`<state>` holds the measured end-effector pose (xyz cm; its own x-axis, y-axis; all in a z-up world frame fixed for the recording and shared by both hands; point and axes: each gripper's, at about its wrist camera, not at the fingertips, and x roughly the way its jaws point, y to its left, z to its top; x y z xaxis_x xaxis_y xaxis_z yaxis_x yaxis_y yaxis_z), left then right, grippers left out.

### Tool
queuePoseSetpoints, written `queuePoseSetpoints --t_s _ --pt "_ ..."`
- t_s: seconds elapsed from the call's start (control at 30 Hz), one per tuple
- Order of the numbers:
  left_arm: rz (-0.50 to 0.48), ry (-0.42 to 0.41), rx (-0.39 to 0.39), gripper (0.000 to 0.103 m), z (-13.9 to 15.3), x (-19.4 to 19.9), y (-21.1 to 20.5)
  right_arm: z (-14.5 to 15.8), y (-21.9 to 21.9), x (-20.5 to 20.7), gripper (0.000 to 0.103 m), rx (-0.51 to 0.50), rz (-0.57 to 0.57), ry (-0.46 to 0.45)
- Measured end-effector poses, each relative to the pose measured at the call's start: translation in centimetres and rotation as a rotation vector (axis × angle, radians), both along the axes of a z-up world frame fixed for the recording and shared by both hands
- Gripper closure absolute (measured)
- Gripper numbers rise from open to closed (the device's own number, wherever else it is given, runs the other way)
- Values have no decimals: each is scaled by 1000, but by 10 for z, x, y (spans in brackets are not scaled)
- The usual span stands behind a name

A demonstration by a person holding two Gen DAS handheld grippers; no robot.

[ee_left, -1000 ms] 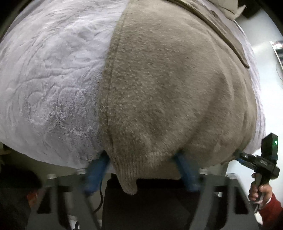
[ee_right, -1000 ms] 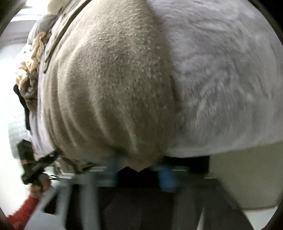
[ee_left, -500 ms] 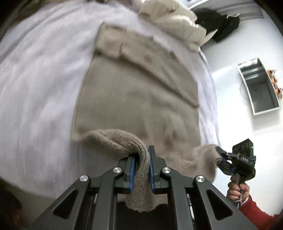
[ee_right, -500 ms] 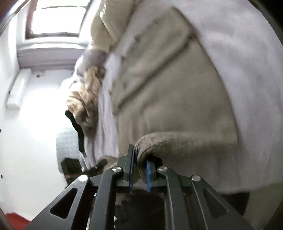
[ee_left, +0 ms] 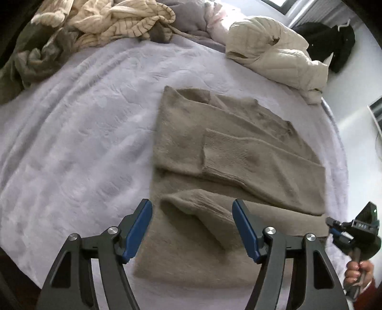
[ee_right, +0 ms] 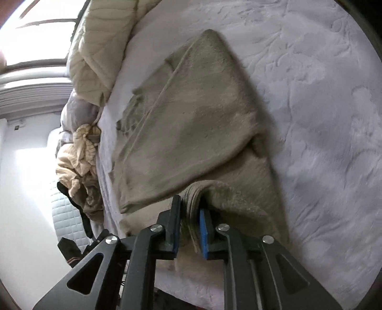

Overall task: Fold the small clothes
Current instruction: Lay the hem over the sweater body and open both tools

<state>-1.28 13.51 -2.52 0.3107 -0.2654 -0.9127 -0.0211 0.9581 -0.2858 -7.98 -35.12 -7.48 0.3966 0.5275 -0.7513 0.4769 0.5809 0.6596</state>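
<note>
Two grippers over a tan sweater [ee_left: 214, 147] flat on the bed — left gripper [ee_left: 192, 226] spread wide, right gripper [ee_right: 188, 229] pinching the hem — so lone pulling could skew the fold.

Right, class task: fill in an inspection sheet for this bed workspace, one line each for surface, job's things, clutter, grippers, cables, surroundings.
Surface: pale lilac blanket covering the bed.
Job's things: beige sweater lying flat, sleeves folded across, hem partly lifted.
Clutter: cream puffer jacket, striped garment and other clothes heaped at the far edge.
Grippers: left gripper open above the hem; right gripper shut on the hem.
Cables: nothing seen.
Surroundings: white walls, bright window.
</note>
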Motion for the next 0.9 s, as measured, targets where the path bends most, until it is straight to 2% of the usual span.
queuePoseSetpoints --t_s 0.03,0.07,0.13,0.27,0.43,0.57,0.67,0.83,0.9 --pt "3 5 11 33 0 1 2 0 -2 2 74 4 0 -1" --pt "5 10 17 33 -1 2 3 1 -6 3 53 9 -1 -6" --pt "0 34 16 33 -4 4 7 6 -16 1 31 21 -9 -22" --pt "-11 85 -19 33 -12 1 2 9 -30 1 31 79 -4 -24" --pt "-56 231 -143 33 -37 -11 -24 7 -20 2 31 46 71 12" --pt "-111 275 -132 33 -53 -10 -60 9 -16 2 31 22 108 25" --pt "-109 236 -103 33 -48 6 -77 13 -14 6 31 -21 150 31" --pt "41 97 -74 33 -12 51 -60 19 -20 13 31 -94 203 27" --pt "66 61 -48 33 2 61 -51 20 -23 16 31 -97 210 22"
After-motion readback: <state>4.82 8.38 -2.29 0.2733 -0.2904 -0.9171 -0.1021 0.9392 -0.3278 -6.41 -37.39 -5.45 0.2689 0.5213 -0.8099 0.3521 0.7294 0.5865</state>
